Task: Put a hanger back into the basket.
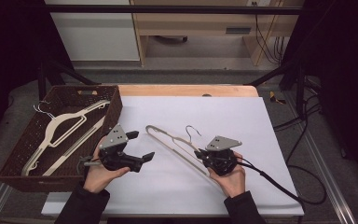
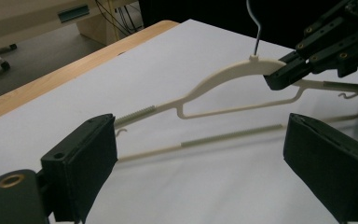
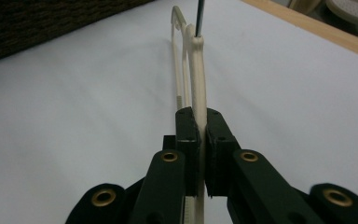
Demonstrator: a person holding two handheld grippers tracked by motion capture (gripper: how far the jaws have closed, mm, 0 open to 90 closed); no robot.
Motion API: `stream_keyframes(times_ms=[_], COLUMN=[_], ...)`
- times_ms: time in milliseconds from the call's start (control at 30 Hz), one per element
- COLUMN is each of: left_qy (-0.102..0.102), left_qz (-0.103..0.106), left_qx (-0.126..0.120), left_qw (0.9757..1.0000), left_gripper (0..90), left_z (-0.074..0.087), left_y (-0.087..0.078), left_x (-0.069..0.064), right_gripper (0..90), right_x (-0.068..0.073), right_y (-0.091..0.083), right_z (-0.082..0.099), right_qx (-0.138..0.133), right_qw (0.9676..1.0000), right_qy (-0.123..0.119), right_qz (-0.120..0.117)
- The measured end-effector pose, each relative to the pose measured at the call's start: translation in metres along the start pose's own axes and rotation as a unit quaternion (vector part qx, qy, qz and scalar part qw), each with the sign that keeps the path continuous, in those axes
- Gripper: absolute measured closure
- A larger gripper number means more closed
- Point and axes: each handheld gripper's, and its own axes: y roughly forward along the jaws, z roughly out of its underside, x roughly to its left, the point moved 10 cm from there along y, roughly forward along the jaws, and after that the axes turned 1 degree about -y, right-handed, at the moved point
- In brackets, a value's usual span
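Observation:
A cream plastic hanger [image 1: 170, 140] with a metal hook lies across the middle of the white sheet [image 1: 242, 112], raised on its edge. My right gripper [image 1: 199, 154] is shut on its upper arm just beside the hook, and the pads press on the cream bar [image 3: 196, 74] from both sides. My left gripper [image 1: 142, 145] is to the left of the hanger, apart from it, open wide with nothing between its fingers. In the left gripper view, the hanger [image 2: 223, 74] runs beyond my open left gripper [image 2: 200, 154], with the right gripper [image 2: 279, 77] clamped on it.
A dark woven basket [image 1: 116, 105] stands at the left edge of the sheet with two more cream hangers [image 1: 65, 128] inside. A bare wooden table edge [image 1: 186, 90] runs behind the sheet. A black cable [image 1: 279, 186] trails to the right from the right gripper.

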Motion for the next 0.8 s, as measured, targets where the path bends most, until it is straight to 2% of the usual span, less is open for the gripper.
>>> stream_keyframes(times_ms=[33,100,200,233,267,400,467,533,567,800], left_qy=[0.000,0.006,0.014,0.014,0.023,0.037,0.048,0.050,0.057,0.057], left_qz=[0.000,0.005,0.013,0.013,0.019,0.040,0.051,0.057,0.063,0.082], left_qx=[0.000,0.002,0.006,0.006,0.014,0.029,0.038,0.044,0.054,0.074], left_qw=[1.0000,1.0000,0.9998,0.9998,0.9995,0.9981,0.9968,0.9962,0.9949,0.9923], left_gripper=[9.4,9.6,10.4,10.7,11.2,15.1,19.3,24.2,28.3,51.6], left_z=[0.000,0.001,0.002,0.002,0.004,0.007,0.010,0.012,0.015,0.022], left_y=[0.000,0.000,0.003,0.003,0.006,0.016,0.021,0.023,0.027,0.033], left_x=[0.000,-0.002,-0.006,-0.006,-0.011,-0.022,-0.028,-0.031,-0.034,-0.040], right_gripper=[86.9,86.9,86.9,86.9,86.9,86.9,86.9,86.9,86.9,86.9], right_x=[0.002,0.008,0.019,0.023,0.027,0.042,0.048,0.053,0.055,0.061], right_y=[-0.001,-0.004,-0.009,-0.010,-0.012,-0.016,-0.015,-0.013,-0.013,-0.009], right_z=[-0.002,-0.005,-0.009,-0.010,-0.010,-0.012,-0.013,-0.013,-0.013,-0.009], right_qx=[-0.004,-0.013,-0.025,-0.026,-0.027,-0.029,-0.028,-0.028,-0.026,-0.018], right_qw=[1.0000,0.9990,0.9953,0.9944,0.9934,0.9884,0.9862,0.9840,0.9833,0.9808], right_qy=[-0.004,-0.003,-0.007,-0.009,-0.012,-0.029,-0.036,-0.037,-0.039,-0.048], right_qz=[-0.007,-0.043,-0.093,-0.102,-0.111,-0.147,-0.159,-0.172,-0.176,-0.188])
